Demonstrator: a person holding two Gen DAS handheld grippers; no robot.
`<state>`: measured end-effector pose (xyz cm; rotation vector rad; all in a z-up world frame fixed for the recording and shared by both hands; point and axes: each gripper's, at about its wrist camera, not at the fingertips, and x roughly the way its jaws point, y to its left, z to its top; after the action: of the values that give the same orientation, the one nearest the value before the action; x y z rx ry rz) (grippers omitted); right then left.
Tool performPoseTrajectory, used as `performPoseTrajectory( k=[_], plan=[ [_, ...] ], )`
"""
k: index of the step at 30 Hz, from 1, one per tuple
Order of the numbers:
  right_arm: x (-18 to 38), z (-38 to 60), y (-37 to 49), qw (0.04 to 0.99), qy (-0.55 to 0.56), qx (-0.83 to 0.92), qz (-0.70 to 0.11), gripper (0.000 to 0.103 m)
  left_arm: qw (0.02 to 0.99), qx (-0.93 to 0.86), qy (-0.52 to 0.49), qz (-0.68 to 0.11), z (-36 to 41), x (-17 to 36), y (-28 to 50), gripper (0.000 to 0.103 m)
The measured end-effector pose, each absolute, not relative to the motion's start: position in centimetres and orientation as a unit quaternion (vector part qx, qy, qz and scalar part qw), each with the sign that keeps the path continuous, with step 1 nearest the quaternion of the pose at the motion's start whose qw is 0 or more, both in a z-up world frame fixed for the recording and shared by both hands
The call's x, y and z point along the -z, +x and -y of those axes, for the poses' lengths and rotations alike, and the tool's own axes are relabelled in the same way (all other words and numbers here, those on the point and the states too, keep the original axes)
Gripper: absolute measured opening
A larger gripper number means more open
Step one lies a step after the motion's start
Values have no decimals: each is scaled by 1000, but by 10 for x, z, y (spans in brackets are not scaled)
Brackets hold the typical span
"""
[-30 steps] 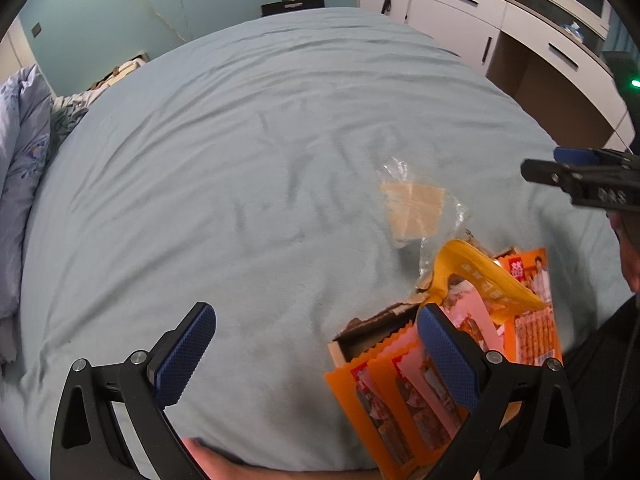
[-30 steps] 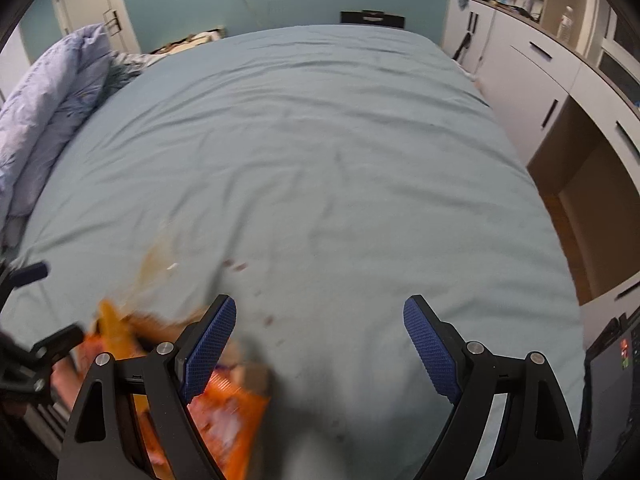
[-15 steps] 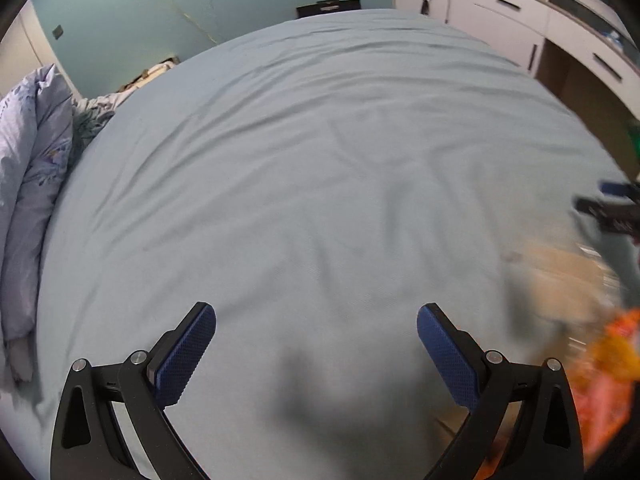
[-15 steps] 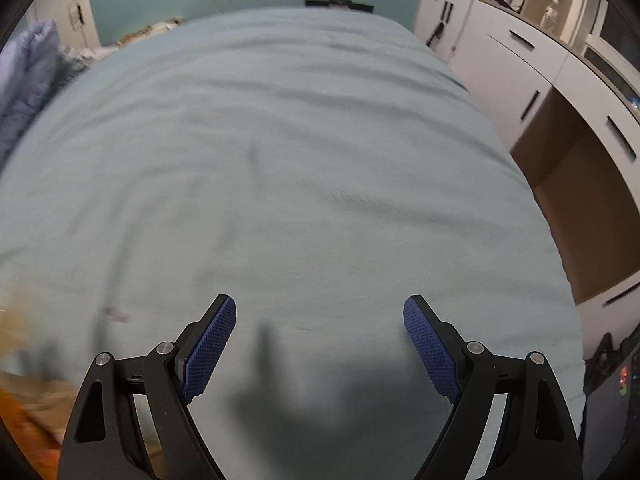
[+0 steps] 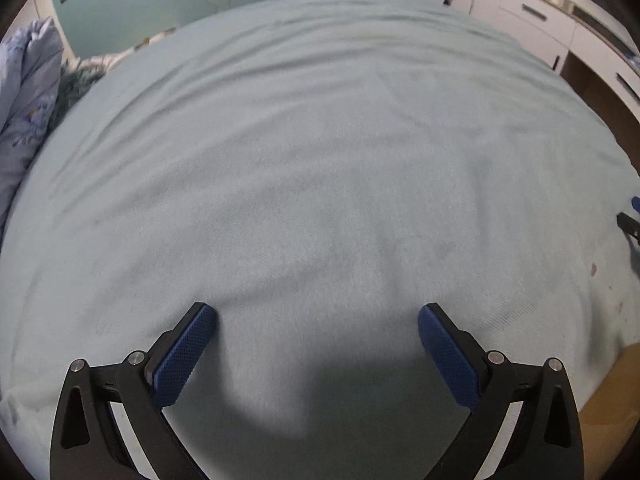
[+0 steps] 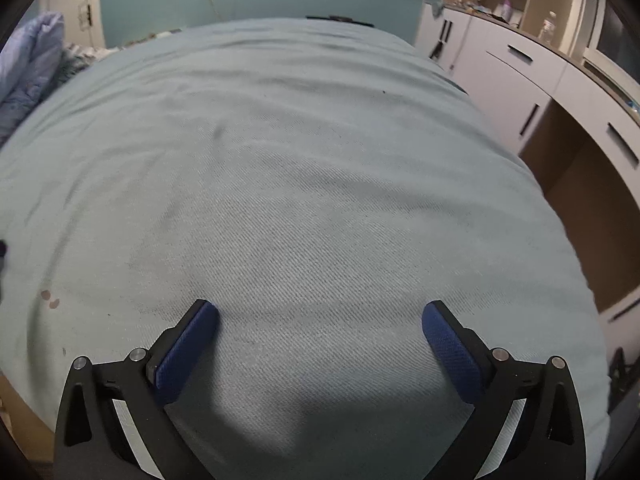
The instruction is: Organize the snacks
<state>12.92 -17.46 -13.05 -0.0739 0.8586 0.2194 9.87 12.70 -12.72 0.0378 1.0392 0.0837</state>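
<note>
No snack packet shows in either view. My left gripper (image 5: 318,312) is open, its blue pads (image 5: 180,360) hanging low over the bare pale blue bed sheet (image 5: 320,160) with nothing between them. My right gripper (image 6: 320,310) is also over the sheet (image 6: 300,160); its jaws are opening and nothing is between them. A fingertip of the right gripper (image 5: 630,222) pokes in at the right edge of the left wrist view.
A bunched lilac duvet (image 5: 24,100) (image 6: 36,56) lies along the bed's left side. White drawers and cabinets (image 6: 520,72) (image 5: 540,20) line the right wall. A tan cardboard surface (image 5: 608,408) shows at lower right. Small reddish spots (image 6: 50,298) mark the sheet.
Both grippers have sunk closer to the sheet. The orange snack packets and the clear bag have slid out of both views. The right gripper's pads stand wider apart than before.
</note>
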Motion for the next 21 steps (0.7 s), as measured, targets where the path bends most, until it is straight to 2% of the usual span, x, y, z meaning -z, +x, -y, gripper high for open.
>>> performPoseTrajectory(
  k=[4,21],
  plan=[
    [136,178,128,907,-27,-110,-404,103,895,-23,19,-444,-129,130,84,103],
    [124,194,127,909,-27,-111,-400,103,898,-26,24,-438,-124,129,93,103]
  ],
)
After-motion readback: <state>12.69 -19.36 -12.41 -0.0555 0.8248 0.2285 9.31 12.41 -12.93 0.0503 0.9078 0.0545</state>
